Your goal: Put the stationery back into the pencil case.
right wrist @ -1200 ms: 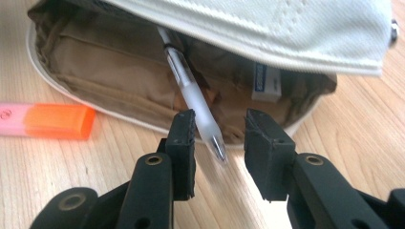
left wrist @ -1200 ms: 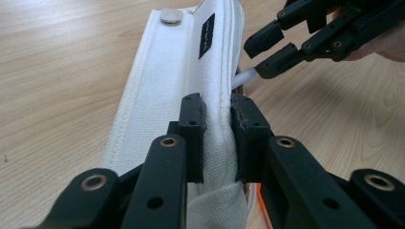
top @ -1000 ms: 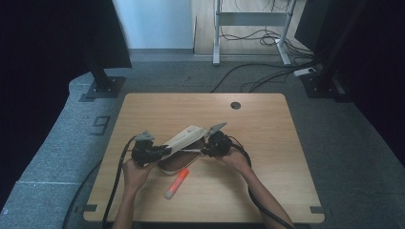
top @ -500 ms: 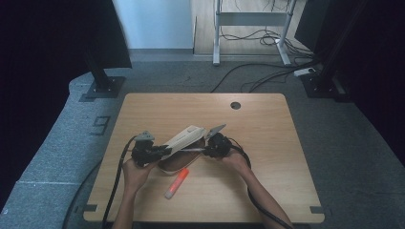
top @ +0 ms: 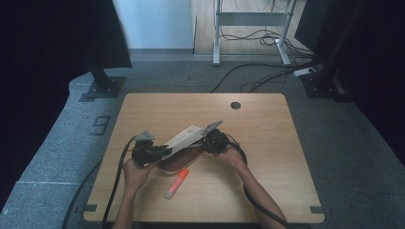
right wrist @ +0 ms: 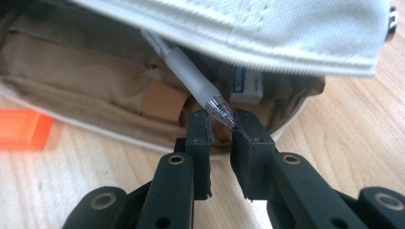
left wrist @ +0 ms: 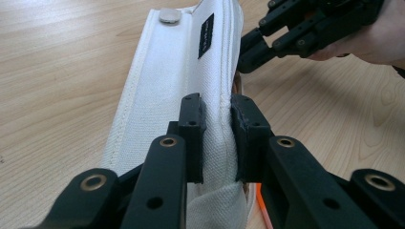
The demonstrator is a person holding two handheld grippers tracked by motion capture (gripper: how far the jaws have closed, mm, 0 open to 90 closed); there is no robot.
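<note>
Pencil case [top: 184,143] lying open at centre frame on the tabletop [top: 267,124] in the high view, white flap [left wrist: 191,81] lifted. Left gripper [left wrist: 217,138] clamped on the flap's edge, jaws pinching the white fabric between them. Right gripper [right wrist: 220,125] just closed on the tip of a clear pen [right wrist: 193,78] slanting out of the tan interior. Orange marker [top: 176,183] resting on the tabletop just below the case, lower centre.

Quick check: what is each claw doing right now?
Left claw: closed on the white flap of the pencil case.
Right claw: closed on the tip of the clear pen inside the case.
</note>
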